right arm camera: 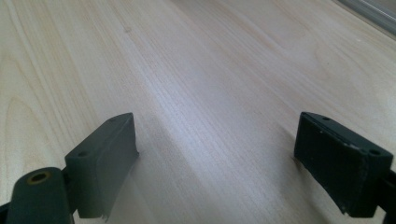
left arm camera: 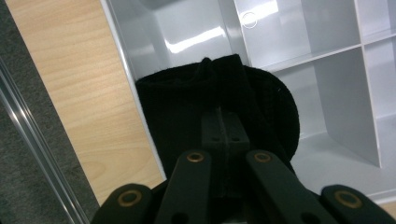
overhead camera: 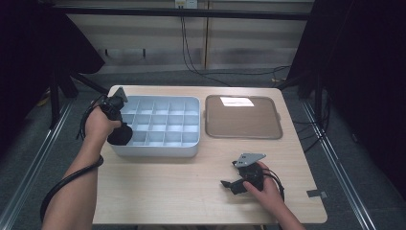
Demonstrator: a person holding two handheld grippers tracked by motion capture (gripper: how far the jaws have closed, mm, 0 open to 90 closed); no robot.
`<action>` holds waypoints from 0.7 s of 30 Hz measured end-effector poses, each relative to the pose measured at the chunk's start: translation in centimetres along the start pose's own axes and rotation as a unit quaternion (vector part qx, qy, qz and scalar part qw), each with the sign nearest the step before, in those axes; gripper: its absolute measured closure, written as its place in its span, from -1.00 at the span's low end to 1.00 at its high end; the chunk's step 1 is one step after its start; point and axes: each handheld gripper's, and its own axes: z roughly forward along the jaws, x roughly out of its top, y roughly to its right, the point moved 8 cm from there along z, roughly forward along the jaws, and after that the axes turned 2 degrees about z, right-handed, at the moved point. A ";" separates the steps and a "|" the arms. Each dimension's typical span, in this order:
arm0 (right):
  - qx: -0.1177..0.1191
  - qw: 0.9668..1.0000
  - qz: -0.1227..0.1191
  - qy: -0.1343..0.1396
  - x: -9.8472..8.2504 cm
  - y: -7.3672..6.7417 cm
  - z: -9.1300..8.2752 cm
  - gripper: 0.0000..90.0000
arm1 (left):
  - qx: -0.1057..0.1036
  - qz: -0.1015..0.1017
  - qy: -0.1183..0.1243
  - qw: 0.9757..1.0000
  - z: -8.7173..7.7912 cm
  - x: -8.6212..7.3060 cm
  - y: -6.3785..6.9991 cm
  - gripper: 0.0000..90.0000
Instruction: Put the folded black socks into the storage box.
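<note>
A grey compartment box [overhead camera: 158, 151] stands on the left half of the wooden table [overhead camera: 182, 191]. My left gripper [overhead camera: 118, 130] points down over the box's near-left corner, shut on a black knitted cloth [overhead camera: 120, 136]. In the left gripper view the jaws [left arm camera: 223, 127] are pressed together on the black cloth [left arm camera: 173, 107], which hangs into a corner compartment of the box [left arm camera: 289, 37]. My right gripper [overhead camera: 229, 184] lies on the table at the near right, held by a hand. Its jaws [right arm camera: 217, 158] stand wide open over bare wood with nothing between them.
A flat brown tray [overhead camera: 243, 120] lies to the right of the box at the back of the table. Cables trail from both grippers. Metal rails run along the floor on both sides of the table.
</note>
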 end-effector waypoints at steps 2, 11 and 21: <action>0.000 1.000 0.000 0.000 0.0 0.0 0.0 -0.72 | 0.000 0.000 -0.004 1.000 0.3 -0.2 0.0 1.00; 0.000 1.000 -0.001 0.000 0.0 0.0 0.0 -0.72 | 0.003 0.007 -0.010 1.000 1.0 -0.7 0.1 1.00; 0.000 1.000 0.001 -0.001 0.0 0.0 0.0 -0.72 | 0.000 -0.001 -0.034 0.999 3.0 -1.6 0.1 1.00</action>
